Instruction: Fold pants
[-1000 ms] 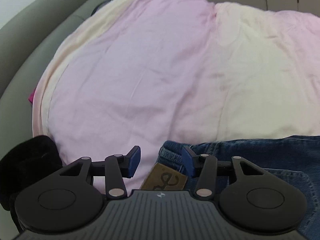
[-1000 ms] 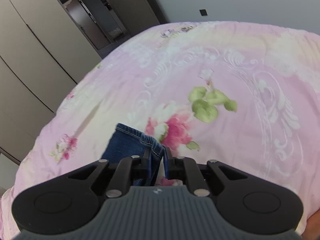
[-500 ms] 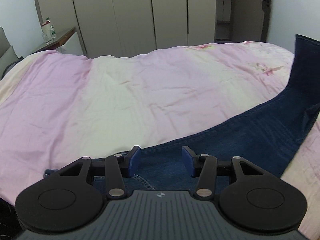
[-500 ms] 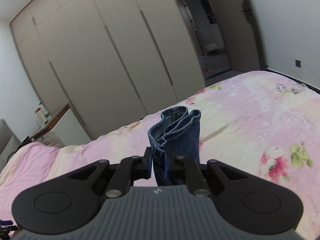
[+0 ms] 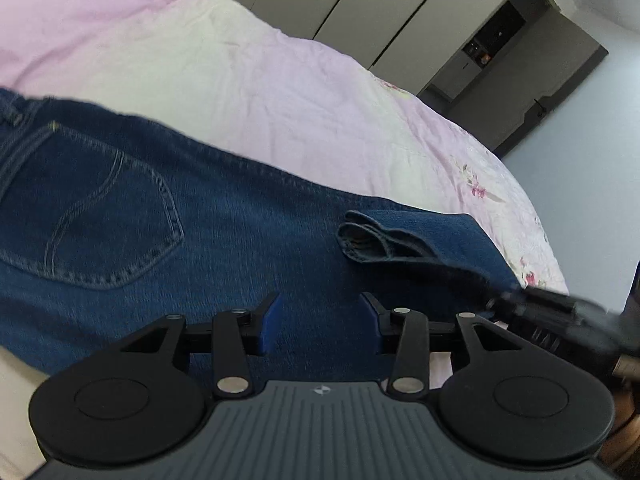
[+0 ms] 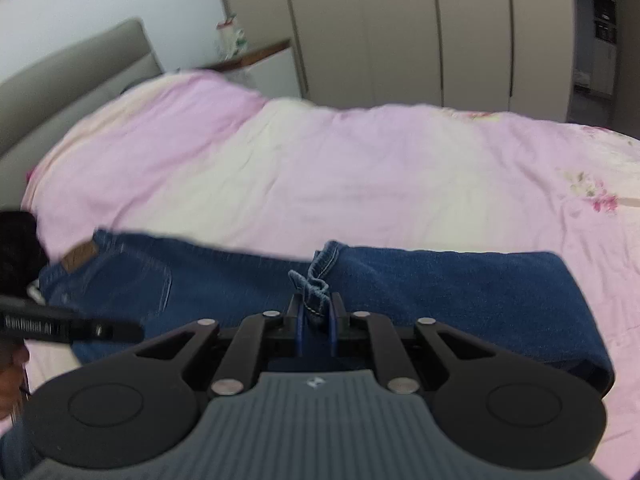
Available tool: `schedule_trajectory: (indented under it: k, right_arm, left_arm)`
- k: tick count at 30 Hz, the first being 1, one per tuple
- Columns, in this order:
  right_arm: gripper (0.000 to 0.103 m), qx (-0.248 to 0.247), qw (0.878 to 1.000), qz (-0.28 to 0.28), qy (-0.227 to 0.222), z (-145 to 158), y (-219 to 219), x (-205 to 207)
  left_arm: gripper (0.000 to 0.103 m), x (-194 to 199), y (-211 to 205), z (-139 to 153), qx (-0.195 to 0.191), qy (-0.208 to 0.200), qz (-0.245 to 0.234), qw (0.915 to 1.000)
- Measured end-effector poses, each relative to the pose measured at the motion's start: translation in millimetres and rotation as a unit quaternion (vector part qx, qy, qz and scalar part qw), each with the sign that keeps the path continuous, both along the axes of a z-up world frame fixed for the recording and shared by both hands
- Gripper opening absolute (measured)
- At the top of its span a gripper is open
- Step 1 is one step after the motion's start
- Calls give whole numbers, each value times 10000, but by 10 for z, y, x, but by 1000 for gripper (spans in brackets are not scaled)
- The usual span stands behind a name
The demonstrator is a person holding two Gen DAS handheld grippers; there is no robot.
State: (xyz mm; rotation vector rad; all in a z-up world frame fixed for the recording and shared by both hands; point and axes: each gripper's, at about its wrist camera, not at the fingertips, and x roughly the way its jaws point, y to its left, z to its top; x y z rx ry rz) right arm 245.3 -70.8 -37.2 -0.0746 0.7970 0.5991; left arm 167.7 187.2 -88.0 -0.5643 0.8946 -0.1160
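- Pants (image 6: 440,292): blue denim jeans, lying lengthwise across the near part of the bed (image 6: 320,168), on a pink and cream floral quilt.
- Waist end is sitting to the left in the right wrist view; the tan leather patch (image 6: 80,258) is showing there. The leg section is doubling back over itself at the right, with the fold edge near the foot side of the bed.
- In the left wrist view the back pocket (image 5: 92,216) is facing up, stitching visible, left of centre.
- Right gripper (image 6: 316,332): jaws are standing narrow, pinching the bunched leg hems (image 6: 316,280) between the blue pads. The hems are rising out of the jaws as a crumpled ridge over the middle of the jeans.
- The same hems are appearing in the left wrist view (image 5: 368,240) as a layered cuff above the denim, with the right gripper coming in blurred from the right edge.
- Left gripper (image 5: 318,324): jaws are about half wide and closing. Denim is showing behind the gap, but the pads are not pressing on cloth; nothing is being gripped.
- Left gripper is hanging over the seat and thigh region, tilting downward.
- Dark blurred bar at the left edge of the right wrist view is the left gripper's body (image 6: 68,326); lettering on it is unreadable.
- Background: pale wardrobe doors (image 6: 400,28) are standing behind the bed; grey headboard (image 6: 72,76) at left.
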Motion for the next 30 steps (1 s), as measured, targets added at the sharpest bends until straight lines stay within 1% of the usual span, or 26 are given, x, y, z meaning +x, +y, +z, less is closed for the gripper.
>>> schedule_trajectory:
  k: [2, 5, 7, 9, 10, 11, 13, 14, 17, 18, 20, 21, 24, 26, 27, 28, 30]
  right_arm:
    - [7, -529, 9981, 307, -31, -255, 176, -279]
    - [8, -1365, 9879, 704, -208, -584, 315, -633]
    - [9, -1673, 9819, 840, -282, -758, 336, -751]
    - [15, -1712, 9809, 892, -248, -848, 288, -780]
    - [21, -1659, 9815, 931, -216, -842, 274, -789]
    - [30, -1562, 9832, 930, -177, -804, 278, -789]
    - [40, -1276, 9876, 900, -123, -677, 210, -802]
    - [40, -1168, 9891, 880, -170, -613, 212, -782]
    - [39, -1075, 9907, 760, -343, -495, 255, -638]
    - [39, -1067, 9913, 702, -311, -489, 287, -542]
    - [31, -1089, 9922, 590, -169, -526, 369, -320]
    - [31, -1118, 9921, 565, -48, -568, 449, -140]
    - [31, -1124, 9913, 595, 353, -667, 541, 99]
    - [30, -1278, 9882, 633, 558, -744, 612, 227]
    - [28, -1399, 9863, 631, 597, -782, 643, 260]
    - [21, -1482, 9852, 602, 610, -809, 657, 278]
    - [11, -1354, 9859, 563, 804, -852, 632, 354]
  left_arm:
    - [49, -70, -12, -111, -194, 38, 101, 9998]
    - [49, -84, -68, -268, -285, 135, 161, 9994]
    - [49, -63, -104, -327, -345, 187, 159, 9991]
    - [49, -84, -134, -333, -337, 114, 131, 9993]
    - [49, -105, -158, -313, -304, 82, 140, 9994]
    - [49, -112, -154, -301, -276, 71, 174, 9994]
    - [49, -126, -134, -287, -283, 67, 271, 9992]
    - [49, -117, -131, -284, -290, 88, 321, 9990]
    - [49, -63, -137, -269, -174, 178, 441, 9987]
    - [49, -55, -150, -258, -119, 197, 463, 9987]
    - [49, -52, -151, -251, -76, 211, 488, 9986]
    - [49, -45, -150, -255, -78, 234, 504, 9984]
    - [49, -9, -154, -280, -71, 313, 500, 9982]
    - [49, 21, -171, -298, -71, 349, 461, 9983]
    - [49, 44, -189, -310, -84, 366, 438, 9983]
    - [49, 43, -193, -311, -101, 375, 412, 9984]
    - [49, 55, -218, -328, -127, 385, 360, 9985]
